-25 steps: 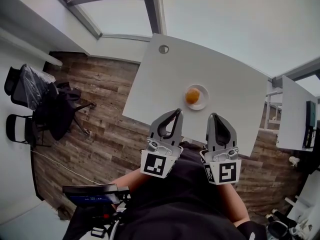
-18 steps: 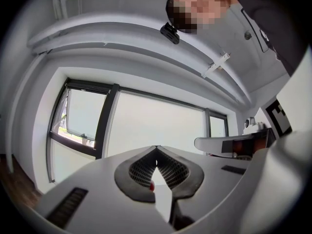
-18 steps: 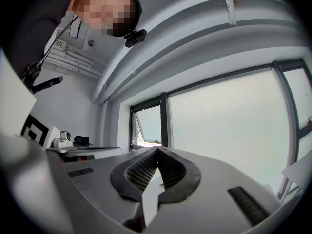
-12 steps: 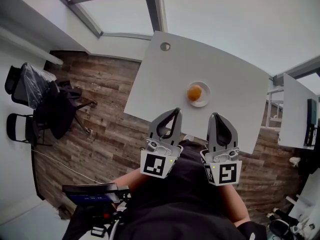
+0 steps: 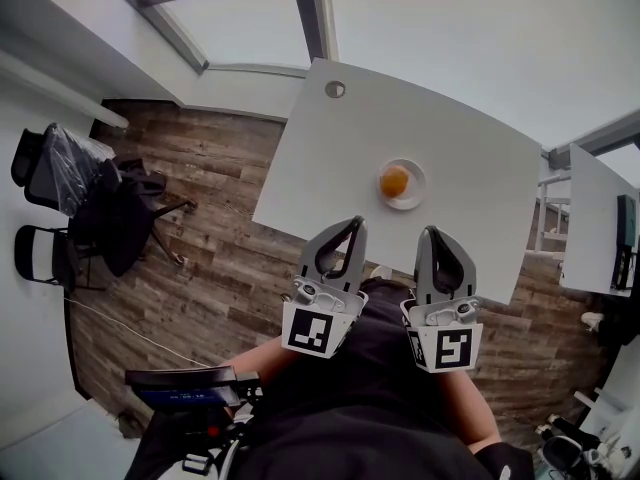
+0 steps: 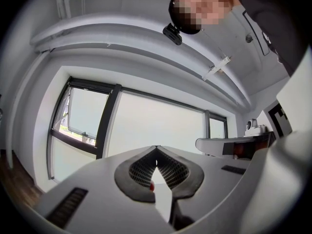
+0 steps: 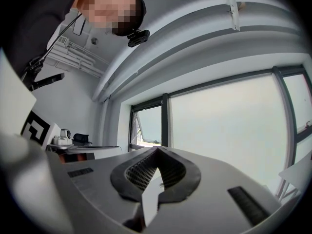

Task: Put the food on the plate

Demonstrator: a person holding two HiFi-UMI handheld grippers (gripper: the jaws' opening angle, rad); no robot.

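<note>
A: Entry one, at left?
B: Left gripper [image 5: 350, 230]: jaws pressed together, nothing between them, near the table [image 5: 480, 138] edge.
A: Centre?
B: Orange food [image 5: 394, 180]: lying on the white plate [image 5: 414, 197], mid-table, apart from both grippers.
A: Right?
B: Right gripper [image 5: 432, 236]: jaws together, empty.

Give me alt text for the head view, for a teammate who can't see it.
A round orange-brown food item sits on a white plate on a white table. The left gripper and right gripper are both shut, held near the person's torso.
</note>
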